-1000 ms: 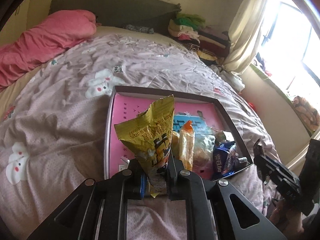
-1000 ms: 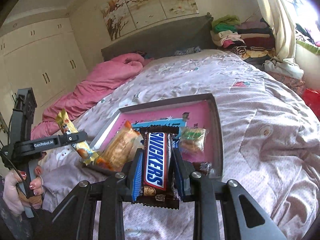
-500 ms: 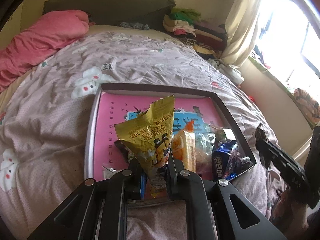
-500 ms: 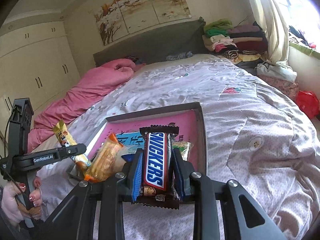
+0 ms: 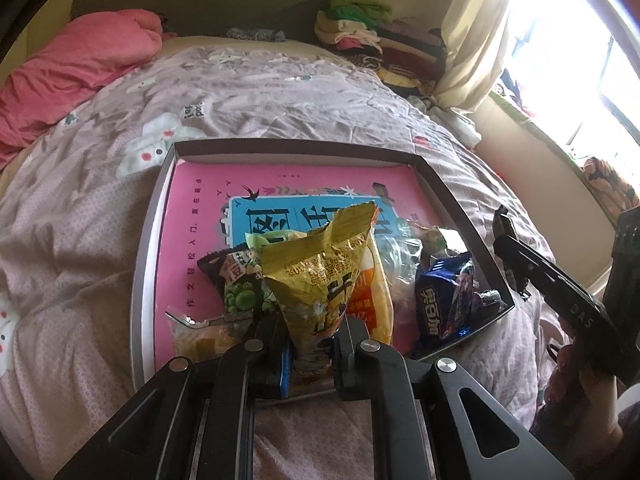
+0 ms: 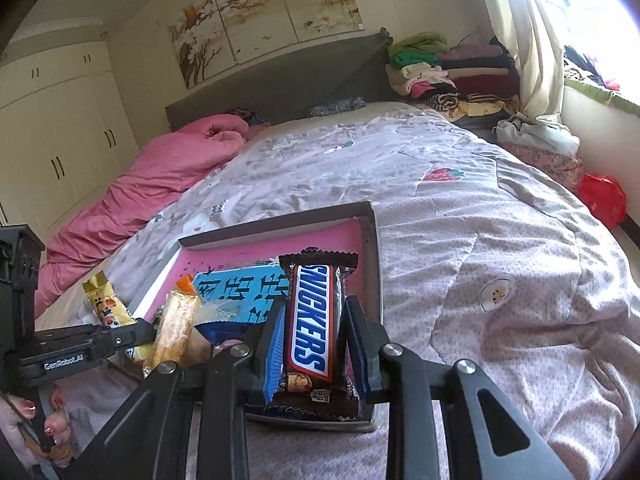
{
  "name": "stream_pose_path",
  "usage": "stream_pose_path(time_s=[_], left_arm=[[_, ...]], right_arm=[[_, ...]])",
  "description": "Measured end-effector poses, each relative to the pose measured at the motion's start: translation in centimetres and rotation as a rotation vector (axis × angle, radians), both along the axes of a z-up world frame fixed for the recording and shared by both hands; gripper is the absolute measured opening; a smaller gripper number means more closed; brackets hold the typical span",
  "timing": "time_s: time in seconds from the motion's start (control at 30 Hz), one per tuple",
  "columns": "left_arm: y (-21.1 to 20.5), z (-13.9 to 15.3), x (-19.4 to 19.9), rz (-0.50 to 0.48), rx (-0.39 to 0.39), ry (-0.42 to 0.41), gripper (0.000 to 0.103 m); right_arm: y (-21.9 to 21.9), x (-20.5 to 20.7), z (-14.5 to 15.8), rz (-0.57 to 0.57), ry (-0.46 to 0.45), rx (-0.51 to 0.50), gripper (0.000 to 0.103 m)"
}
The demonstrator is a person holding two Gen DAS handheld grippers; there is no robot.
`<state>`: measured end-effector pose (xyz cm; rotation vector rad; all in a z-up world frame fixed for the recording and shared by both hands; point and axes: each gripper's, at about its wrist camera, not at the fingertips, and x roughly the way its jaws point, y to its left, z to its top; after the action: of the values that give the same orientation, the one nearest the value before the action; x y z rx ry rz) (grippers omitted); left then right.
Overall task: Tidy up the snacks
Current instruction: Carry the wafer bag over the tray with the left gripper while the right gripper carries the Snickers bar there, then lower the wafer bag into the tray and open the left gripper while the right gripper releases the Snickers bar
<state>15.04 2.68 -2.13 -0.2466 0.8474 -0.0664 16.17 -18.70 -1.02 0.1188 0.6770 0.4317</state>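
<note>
A grey-rimmed tray (image 5: 298, 146) with a pink and blue floor lies on the bed. My left gripper (image 5: 312, 344) is shut on a crumpled gold snack packet (image 5: 320, 268), held upright over the tray's near edge. In the tray lie a green-pea packet (image 5: 236, 280), an orange packet (image 5: 372, 300), a blue packet (image 5: 440, 304) and a clear packet (image 5: 200, 334). My right gripper (image 6: 314, 350) is shut on a Snickers bar (image 6: 312, 312), held over the tray's (image 6: 370, 240) near right corner. The left gripper (image 6: 120, 334) with the gold packet (image 6: 104, 304) shows at the right wrist view's left.
The bed wears a lilac patterned quilt (image 5: 248, 92), with a pink duvet (image 5: 76, 60) bunched at its far left. Folded clothes (image 6: 444, 68) are stacked by the headboard near a curtain (image 5: 472, 32). The right gripper's body (image 5: 560, 292) and a hand (image 5: 576, 400) sit at the tray's right.
Both grippers have moved forward and a little down over the tray's near edge, each still holding its snack. The tray looms larger in both views.
</note>
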Motion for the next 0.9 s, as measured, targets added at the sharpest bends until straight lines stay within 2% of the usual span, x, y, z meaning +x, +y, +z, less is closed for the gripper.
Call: stream_pose_path(time_s=[0.9], left_arm=[[0.3, -0.6, 0.3, 0.004, -0.007, 0.014, 0.015]], right_arm=[[1.2, 1.5, -1.6, 0.023, 0.042, -0.034, 0.030]])
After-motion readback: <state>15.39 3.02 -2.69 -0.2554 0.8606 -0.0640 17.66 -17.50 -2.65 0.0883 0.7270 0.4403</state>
